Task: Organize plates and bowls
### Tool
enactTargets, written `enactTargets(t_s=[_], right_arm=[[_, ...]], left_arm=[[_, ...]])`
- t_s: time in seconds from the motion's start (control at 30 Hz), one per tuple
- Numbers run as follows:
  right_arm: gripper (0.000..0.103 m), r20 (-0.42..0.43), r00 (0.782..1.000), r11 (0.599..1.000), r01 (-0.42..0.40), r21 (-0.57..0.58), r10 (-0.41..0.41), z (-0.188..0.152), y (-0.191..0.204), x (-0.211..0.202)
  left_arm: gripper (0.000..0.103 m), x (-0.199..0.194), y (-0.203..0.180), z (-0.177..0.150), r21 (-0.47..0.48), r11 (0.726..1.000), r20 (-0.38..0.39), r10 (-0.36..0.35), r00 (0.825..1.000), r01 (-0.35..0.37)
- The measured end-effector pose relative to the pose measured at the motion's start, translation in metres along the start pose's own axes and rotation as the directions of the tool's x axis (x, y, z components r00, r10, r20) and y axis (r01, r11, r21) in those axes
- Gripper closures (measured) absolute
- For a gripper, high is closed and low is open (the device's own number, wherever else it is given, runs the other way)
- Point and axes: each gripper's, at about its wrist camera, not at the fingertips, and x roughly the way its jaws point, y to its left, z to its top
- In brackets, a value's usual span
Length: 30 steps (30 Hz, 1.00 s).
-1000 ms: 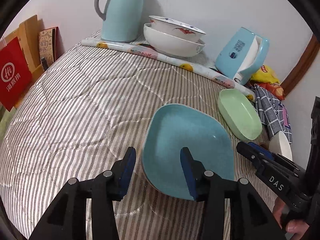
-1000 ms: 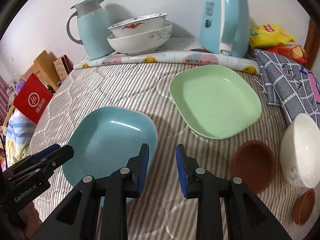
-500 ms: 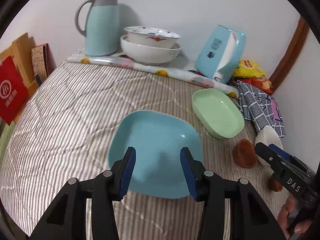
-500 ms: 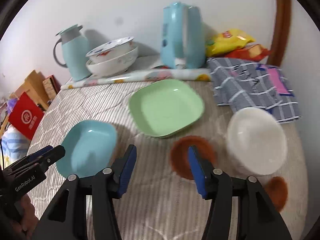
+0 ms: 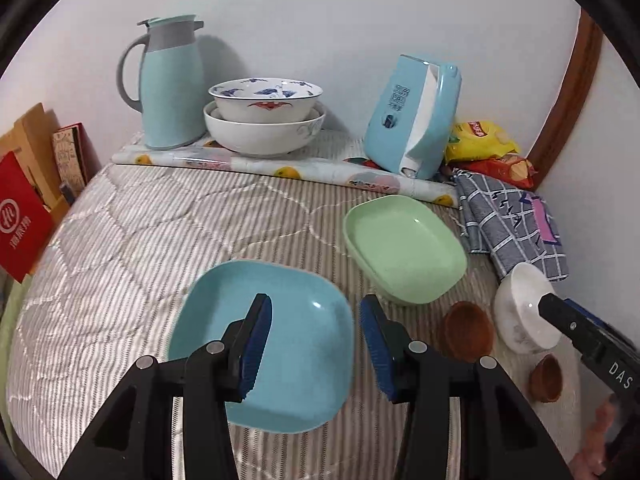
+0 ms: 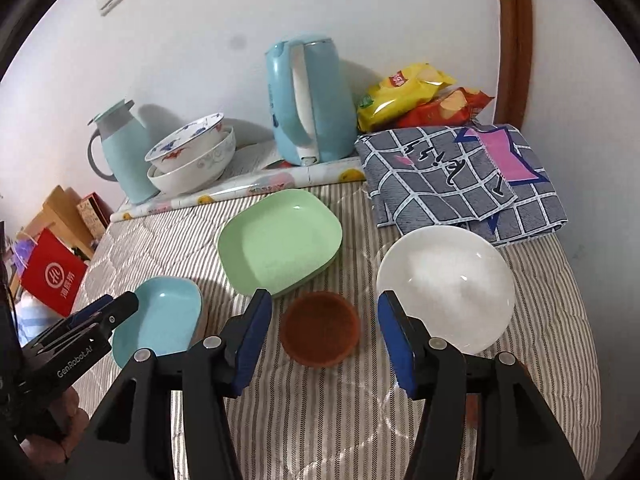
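Note:
A blue square plate lies on the striped cloth, under my open left gripper, which hovers over its right half. A green square plate lies to its right. In the right wrist view my open right gripper straddles a brown bowl; a white bowl sits just right of it, the green plate behind, the blue plate at left. A smaller brown bowl lies near the front right. Two stacked patterned bowls stand at the back.
At the back stand a teal thermos jug, a blue kettle, snack bags and a rolled fruit-print mat. A checked cloth lies at the right. A red bag stands beyond the left edge.
Both grippers pulled back and up. The right gripper opened wider and swung right, from the blue plate to over the brown bowl. The left stays open over the blue plate.

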Motion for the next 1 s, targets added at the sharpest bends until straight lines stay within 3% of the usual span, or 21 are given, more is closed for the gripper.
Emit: enactTargets(t_s=[0.33, 1.0], right_arm=[[0.048, -0.016, 1.0, 1.0, -0.001, 0.02, 0.001, 0.013, -0.015, 0.005], [0.048, -0.046, 0.999, 1.0, 0.0, -0.004, -0.001, 0.039, -0.007, 0.061]], left_arm=[[0.059, 0.021, -0.016, 0.01, 0.004, 1.0, -0.039, 0.002, 0.999, -0.002], [0.059, 0.077, -0.019, 0.037, -0.003, 1.0, -0.081, -0.03, 0.996, 0.03]])
